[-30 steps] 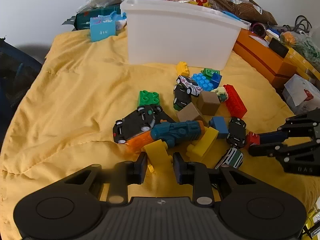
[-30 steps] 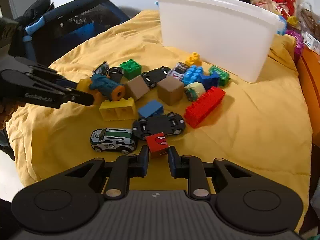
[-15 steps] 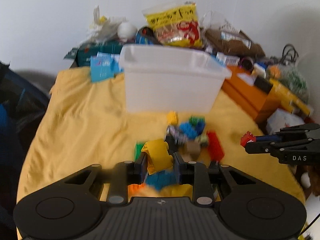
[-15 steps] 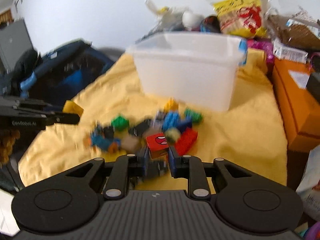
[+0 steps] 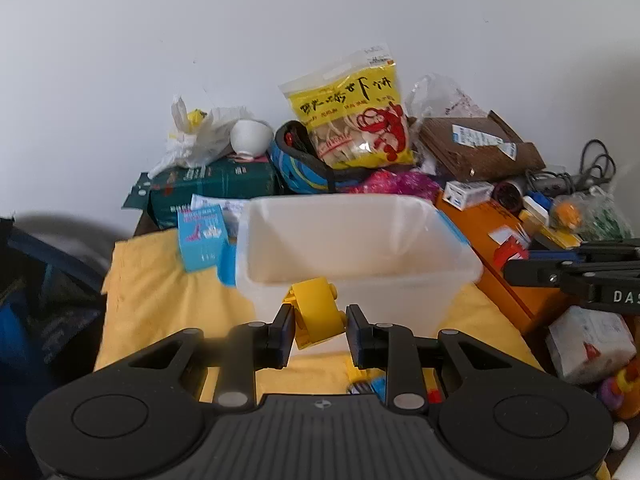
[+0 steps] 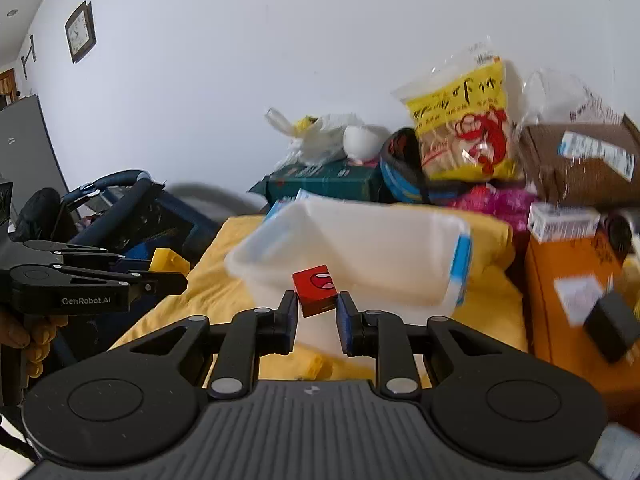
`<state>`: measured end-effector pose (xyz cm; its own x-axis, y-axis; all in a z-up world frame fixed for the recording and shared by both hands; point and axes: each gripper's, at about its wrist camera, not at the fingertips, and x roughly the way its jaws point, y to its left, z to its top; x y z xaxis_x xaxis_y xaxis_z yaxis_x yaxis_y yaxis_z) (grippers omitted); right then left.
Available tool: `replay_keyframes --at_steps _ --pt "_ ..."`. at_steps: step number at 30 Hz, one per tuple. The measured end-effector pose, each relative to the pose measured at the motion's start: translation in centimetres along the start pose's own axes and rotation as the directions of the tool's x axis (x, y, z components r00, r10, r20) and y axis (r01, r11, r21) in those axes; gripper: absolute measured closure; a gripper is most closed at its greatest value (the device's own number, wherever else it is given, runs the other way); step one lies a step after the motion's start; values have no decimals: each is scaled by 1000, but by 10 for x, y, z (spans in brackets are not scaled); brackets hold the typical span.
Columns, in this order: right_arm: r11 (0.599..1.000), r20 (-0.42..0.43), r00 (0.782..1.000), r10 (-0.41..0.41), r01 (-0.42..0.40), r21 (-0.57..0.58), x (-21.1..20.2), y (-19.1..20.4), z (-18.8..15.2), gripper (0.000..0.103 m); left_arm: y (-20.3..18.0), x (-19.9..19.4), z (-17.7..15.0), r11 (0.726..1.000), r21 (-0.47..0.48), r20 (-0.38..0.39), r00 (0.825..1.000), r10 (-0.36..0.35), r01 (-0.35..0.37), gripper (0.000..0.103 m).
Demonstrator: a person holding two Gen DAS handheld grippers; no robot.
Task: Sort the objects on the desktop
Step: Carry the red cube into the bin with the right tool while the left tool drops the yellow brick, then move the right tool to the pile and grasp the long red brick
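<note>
Risk assessment: both loads are held short of the white plastic bin, in front of its near wall rather than over the opening, so a release at this point would in my judgement drop them onto the yellow cloth or bounce them off the rim. The yellow building brick sits tilted between the left gripper pads and appears caught by its lower part only; a jolt could rotate it out. The red cube with a printed mouth is likewise skewed, pinched at its lower corners by the right gripper, and could slip for the same reason. The two tools travel side by side towards one bin, so a collision between them is possible. Gripper state: the left jaws are partly closed, clamped on the brick; the right jaws are partly closed, clamped on the cube. Neither touches the bin. The bin interior, as far as visible, appears empty.
</note>
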<state>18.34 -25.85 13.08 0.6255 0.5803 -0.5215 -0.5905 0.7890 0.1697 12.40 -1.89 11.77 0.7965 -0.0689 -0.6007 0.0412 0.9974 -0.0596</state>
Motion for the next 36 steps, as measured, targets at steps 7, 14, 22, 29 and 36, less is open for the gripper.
replay_keyframes --at_steps 7,14,22,29,36 --pt "999 -12 1000 -20 20 26 21 -19 33 79 8 21 42 1000 -1 1 1000 20 -20 72" --pt "998 -74 997 -34 37 47 46 -32 53 79 9 46 66 1000 0 -50 999 16 -16 72" --pt "997 -207 977 -57 68 47 81 -42 67 79 11 88 77 998 -54 -188 982 -27 17 72" --pt "995 -254 963 -88 99 30 98 -47 66 76 7 105 82 1000 -28 -195 981 -11 5 72" --pt "997 -209 975 -69 76 27 83 -46 53 41 16 91 61 1000 -27 -136 991 5 -9 50"
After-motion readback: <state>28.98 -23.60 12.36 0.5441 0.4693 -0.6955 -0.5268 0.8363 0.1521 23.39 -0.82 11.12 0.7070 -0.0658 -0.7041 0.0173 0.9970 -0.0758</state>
